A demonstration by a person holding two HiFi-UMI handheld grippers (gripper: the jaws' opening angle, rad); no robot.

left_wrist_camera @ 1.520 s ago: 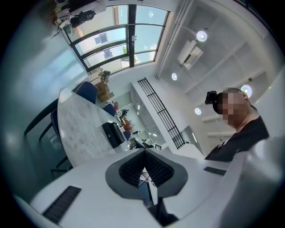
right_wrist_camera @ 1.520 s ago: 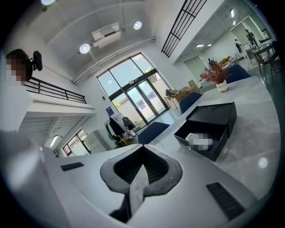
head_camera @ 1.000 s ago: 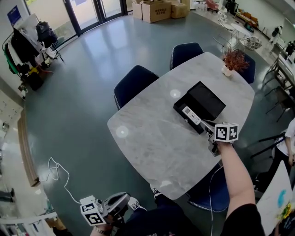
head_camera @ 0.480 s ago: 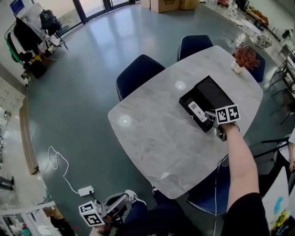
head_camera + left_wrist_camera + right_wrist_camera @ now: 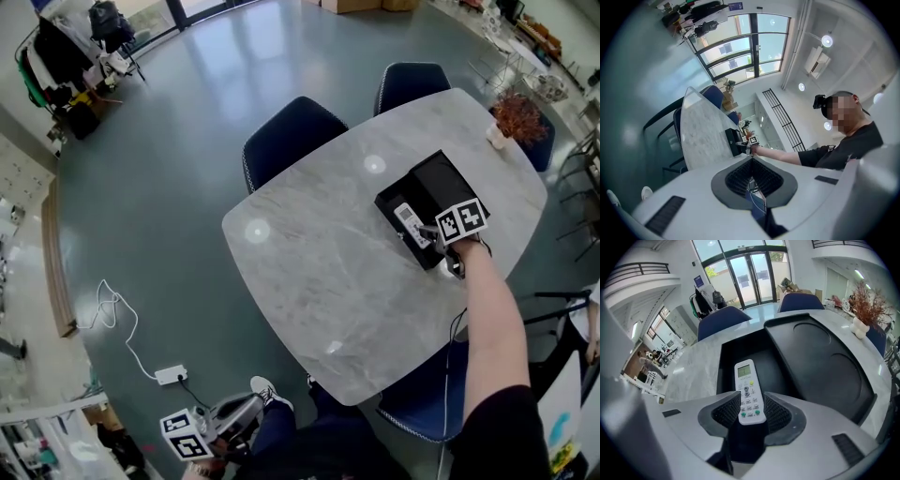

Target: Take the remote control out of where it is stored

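Observation:
A white remote control (image 5: 409, 223) with a small screen lies in the open black box (image 5: 441, 183) on the marble table (image 5: 319, 272). In the right gripper view the remote (image 5: 746, 390) rests in the box's tray (image 5: 736, 357), beside the black lid (image 5: 815, 357). My right gripper (image 5: 750, 411) has its jaws opening on either side of the remote's near end, not clamped on it. In the head view the right gripper (image 5: 429, 234) is at the box's near edge. My left gripper (image 5: 246, 411) hangs low beside the table, shut and empty (image 5: 751, 164).
Two dark blue chairs (image 5: 291, 136) (image 5: 412, 80) stand at the table's far side and another (image 5: 422, 394) is at the near right. A white pot with a reddish plant (image 5: 518, 117) sits at the far corner. A power strip and cable (image 5: 169, 375) lie on the floor.
My right gripper has moved forward from short of the box to the remote's near end. The left gripper has stayed low at my side.

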